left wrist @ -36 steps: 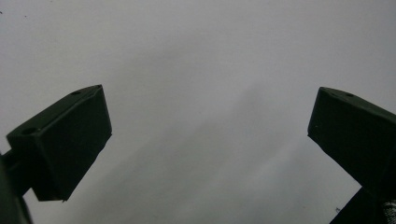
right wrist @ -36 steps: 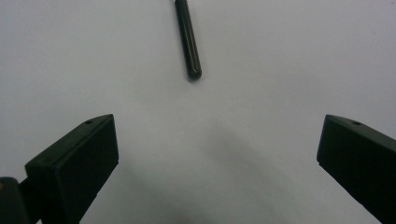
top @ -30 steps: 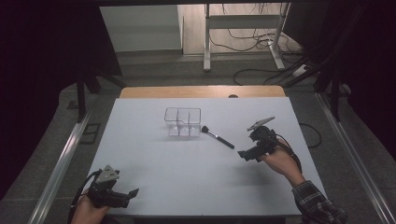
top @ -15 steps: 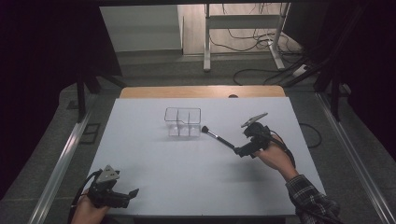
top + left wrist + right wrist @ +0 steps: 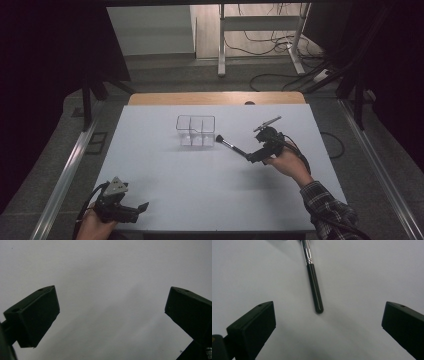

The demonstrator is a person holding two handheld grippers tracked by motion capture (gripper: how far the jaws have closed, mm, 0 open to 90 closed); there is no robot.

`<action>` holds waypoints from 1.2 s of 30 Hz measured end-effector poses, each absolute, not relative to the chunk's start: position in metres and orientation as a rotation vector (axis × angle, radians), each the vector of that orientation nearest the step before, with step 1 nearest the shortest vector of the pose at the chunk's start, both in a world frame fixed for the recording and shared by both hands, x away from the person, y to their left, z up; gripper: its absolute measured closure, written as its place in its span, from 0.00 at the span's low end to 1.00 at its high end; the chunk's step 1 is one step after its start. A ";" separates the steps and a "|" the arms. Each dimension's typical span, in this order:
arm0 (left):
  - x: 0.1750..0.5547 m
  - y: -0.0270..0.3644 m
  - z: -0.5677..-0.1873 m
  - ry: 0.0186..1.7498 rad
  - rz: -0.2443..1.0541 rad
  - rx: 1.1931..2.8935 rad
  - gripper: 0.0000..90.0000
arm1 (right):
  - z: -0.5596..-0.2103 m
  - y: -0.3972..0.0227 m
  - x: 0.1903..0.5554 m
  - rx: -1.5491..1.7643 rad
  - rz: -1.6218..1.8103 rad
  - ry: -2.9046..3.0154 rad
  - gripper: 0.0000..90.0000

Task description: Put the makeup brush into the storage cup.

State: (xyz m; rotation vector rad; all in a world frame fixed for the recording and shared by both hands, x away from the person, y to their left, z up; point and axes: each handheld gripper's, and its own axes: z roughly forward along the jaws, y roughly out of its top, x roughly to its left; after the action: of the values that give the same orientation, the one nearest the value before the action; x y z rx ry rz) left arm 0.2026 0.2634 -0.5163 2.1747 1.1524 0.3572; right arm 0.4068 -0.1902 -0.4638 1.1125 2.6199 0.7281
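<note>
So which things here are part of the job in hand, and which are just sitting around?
In the job:
- makeup brush, lying on the white table, handle end between the open jaws
- right gripper, open, closing in on the brush
- clear organiser box, beside the brush head

Just about:
- left gripper, open, idle at the near edge
- cables on the floor

One makeup brush, one clear two-compartment box, two claws: left claw, right claw.
</note>
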 end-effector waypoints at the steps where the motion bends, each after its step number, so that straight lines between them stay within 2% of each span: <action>1: 0.203 0.263 -0.516 1.152 0.357 2.175 0.00 | -0.464 -0.190 0.408 1.102 0.729 2.623 0.00; 36: 0.203 0.263 -0.517 1.143 0.354 2.181 0.00 | -0.470 -0.151 0.435 1.007 0.707 2.697 0.00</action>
State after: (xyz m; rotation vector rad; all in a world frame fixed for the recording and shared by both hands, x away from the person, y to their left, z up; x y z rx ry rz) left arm 0.2029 0.2626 -0.5166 2.1814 1.1431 0.3542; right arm 0.4350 -0.1510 -0.4698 1.0066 2.6970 0.7074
